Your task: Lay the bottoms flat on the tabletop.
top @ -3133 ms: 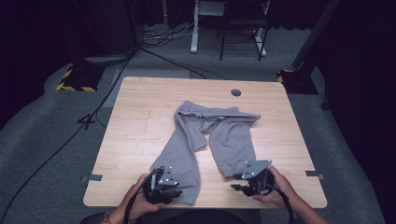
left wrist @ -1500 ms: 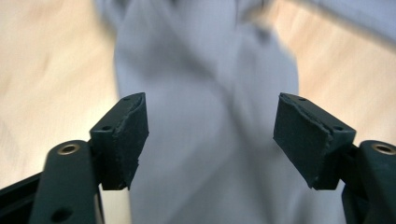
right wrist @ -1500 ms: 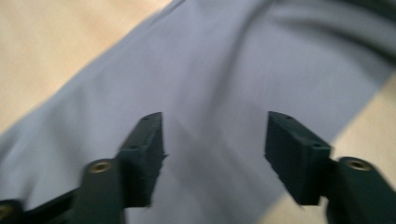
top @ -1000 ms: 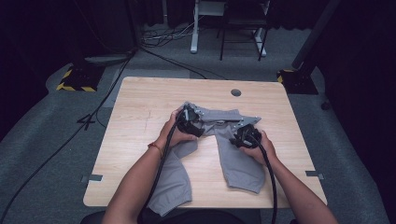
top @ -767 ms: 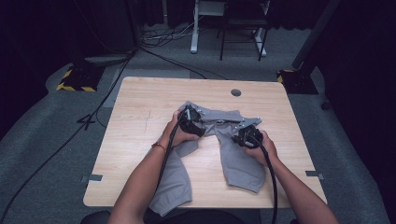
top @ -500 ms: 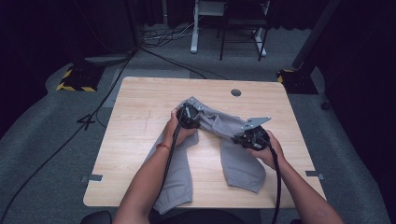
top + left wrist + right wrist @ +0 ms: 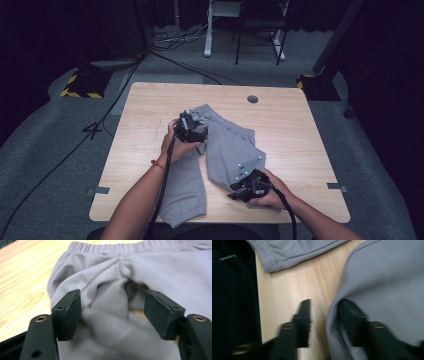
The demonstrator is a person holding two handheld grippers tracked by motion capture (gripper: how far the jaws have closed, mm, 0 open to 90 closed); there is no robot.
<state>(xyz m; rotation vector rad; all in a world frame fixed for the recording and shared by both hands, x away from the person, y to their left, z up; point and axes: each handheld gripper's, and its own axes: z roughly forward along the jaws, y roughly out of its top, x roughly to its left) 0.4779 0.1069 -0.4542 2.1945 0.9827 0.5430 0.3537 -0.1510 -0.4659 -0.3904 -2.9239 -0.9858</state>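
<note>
Grey trousers [image 7: 225, 150] lie between parted tongs [image 7: 112, 312].

One pair of grey sweatpants [image 7: 227, 150], one wooden table [image 7: 145, 115], two handheld grippers, left gripper [image 7: 192, 131], right gripper [image 7: 239, 192], two forearms

In the right gripper view the right tongs [image 7: 323, 322] are motion-blurred, and grey trousers [image 7: 384, 290] drape over one jaw, perhaps touching it. The desk's [image 7: 150, 125] near edge hides one trouser-leg hem.
</note>
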